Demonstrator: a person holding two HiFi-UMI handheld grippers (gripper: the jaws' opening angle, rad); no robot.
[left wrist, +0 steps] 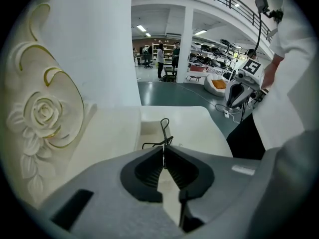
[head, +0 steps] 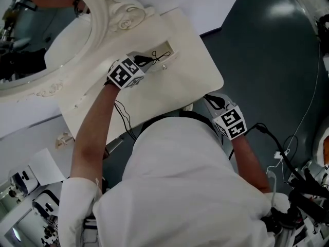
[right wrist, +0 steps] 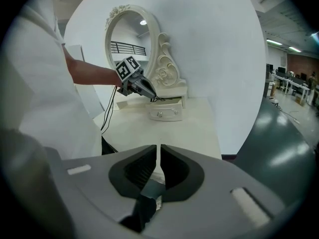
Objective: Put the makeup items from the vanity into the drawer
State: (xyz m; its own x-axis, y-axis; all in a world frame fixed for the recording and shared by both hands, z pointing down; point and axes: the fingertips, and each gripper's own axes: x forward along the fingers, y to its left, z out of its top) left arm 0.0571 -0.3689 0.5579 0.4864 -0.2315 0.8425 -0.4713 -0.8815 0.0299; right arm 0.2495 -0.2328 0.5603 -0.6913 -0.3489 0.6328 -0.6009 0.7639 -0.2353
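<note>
left gripper (left wrist: 163,151): pinches a thin black wire tool (left wrist: 164,128) right at the jaw tips, jaws pressed together on it. sticks out ahead of the jaws, one looped end up, a bent arm off to the left. kind of makeup tool: cannot tell.

points down toward the small drawer (left wrist: 149,129) on the vanity top (head: 154,99). wire loop over the open drawer mouth; touching the drawer or not, cannot tell.

right gripper (right wrist: 158,149): jaws together, only a hairline slit, nothing between them. sits low at the near right edge of the vanity, well apart from the left gripper, aimed across the top at the drawer front with its two small knobs.

drawer: stands pulled open at the foot of the oval mirror (right wrist: 130,39), just beside the carved rose (left wrist: 45,113) of the frame. cream vanity top around it.

further out: white sleeve (head: 79,210) and bare forearm behind the left gripper, dark grey-green floor (head: 267,60) to the right, cables trailing off both tools.
</note>
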